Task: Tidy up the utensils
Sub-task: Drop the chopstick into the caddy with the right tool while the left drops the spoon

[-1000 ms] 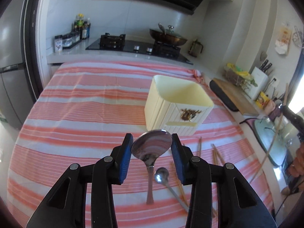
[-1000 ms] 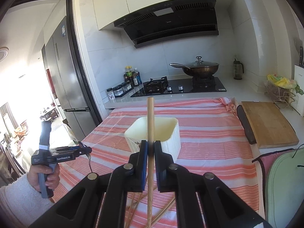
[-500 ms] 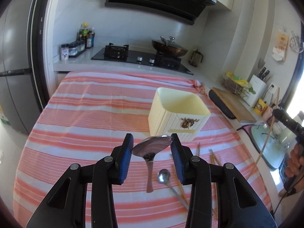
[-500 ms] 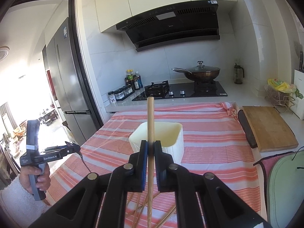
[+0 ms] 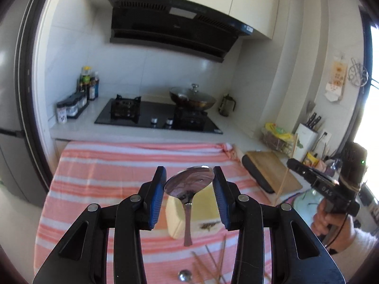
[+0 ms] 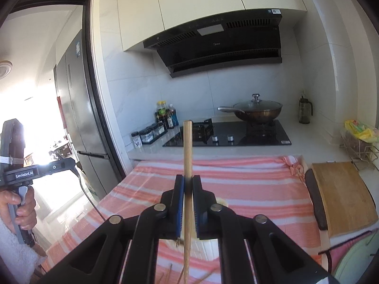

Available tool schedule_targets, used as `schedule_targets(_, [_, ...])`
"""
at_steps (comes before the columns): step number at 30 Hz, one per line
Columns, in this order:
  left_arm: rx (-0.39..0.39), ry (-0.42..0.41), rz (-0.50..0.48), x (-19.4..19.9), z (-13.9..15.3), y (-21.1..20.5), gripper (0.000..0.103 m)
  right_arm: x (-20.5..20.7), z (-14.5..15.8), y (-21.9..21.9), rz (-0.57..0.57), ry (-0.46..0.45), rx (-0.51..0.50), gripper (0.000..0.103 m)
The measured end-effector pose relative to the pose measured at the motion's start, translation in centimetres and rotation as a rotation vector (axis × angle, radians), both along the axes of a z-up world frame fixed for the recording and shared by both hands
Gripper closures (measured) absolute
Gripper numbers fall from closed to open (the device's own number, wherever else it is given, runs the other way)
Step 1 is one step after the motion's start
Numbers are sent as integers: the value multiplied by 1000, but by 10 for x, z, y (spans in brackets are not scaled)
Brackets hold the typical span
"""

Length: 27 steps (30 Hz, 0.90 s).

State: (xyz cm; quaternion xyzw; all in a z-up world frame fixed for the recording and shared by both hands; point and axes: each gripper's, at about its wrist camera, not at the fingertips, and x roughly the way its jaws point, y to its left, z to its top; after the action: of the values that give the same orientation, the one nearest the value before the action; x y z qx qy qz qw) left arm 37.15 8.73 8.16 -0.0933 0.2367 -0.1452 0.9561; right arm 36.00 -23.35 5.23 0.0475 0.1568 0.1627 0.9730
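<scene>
The table (image 5: 99,177) is covered by a pink-and-white striped cloth (image 6: 248,189). On it stand a cream container (image 5: 203,215) and, nearer the camera, loose chopsticks (image 5: 213,258) and a small spoon (image 5: 184,275) (all blurred).

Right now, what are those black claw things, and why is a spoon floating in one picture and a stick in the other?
They are pinching tools, and a person holds one in each hand. Each tool has a small camera looking out along its two fingers, so each picture comes from one tool.

The left gripper pinches a big spoon by its bowl, with the handle hanging down, so it isn't floating. The right gripper squeezes a wooden chopstick that stands upright.

Below them is a striped cloth with a cream holder box on it. More chopsticks and a small spoon lie on the cloth.

The tool at the left picture's edge is the other gripper.
</scene>
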Motion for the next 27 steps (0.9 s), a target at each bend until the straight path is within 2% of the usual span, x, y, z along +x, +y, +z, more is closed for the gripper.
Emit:
schedule_targets(3, [-8,-12,-2,34,8,-16,63,32,13,9,-17,-87,-7,95])
schedule_targets(5, [-3,10,0,58,1,-27,63,53,11,14,-30,-122,-17,95])
schedule_targets(7, [3,62,-2,81,-15,-36,63,73,0,19,-40,-116,-27,95])
schedule_targets(10, [24,173,-16,113,-47,-48,63,102,-29,27,-35,-49,-70,95])
schedule_targets(14, [55,319,-36,140,-96,-60,63,132,-75,29,-8,115,-103,95])
schedule_targets(16, [71,367,-36,148,-118,-65,63,140,-94,27,-6,182,-109,95])
schedule_targets(19, [70,431,-29,151,-142,-68,61,152,-115,23,-6,283,-91,94])
schedule_targets(20, [54,442,-23,149,-145,-67,57,152,-118,22,-14,301,-82,94])
schedule_targets(21, [34,448,-24,143,-146,-64,53,150,-119,19,-21,309,-74,87])
schedule_targets(22, [22,445,-31,136,-144,-60,44,146,-117,17,-24,308,-66,82])
schedule_targets(23, [21,432,-37,126,-141,-57,36,139,-113,14,-28,298,-59,71])
schedule_targets(24, [35,418,-43,114,-138,-54,33,130,-109,10,-34,286,-53,64])
schedule_targets(27, [113,391,-48,65,-132,-49,23,94,-97,1,-23,272,-74,62])
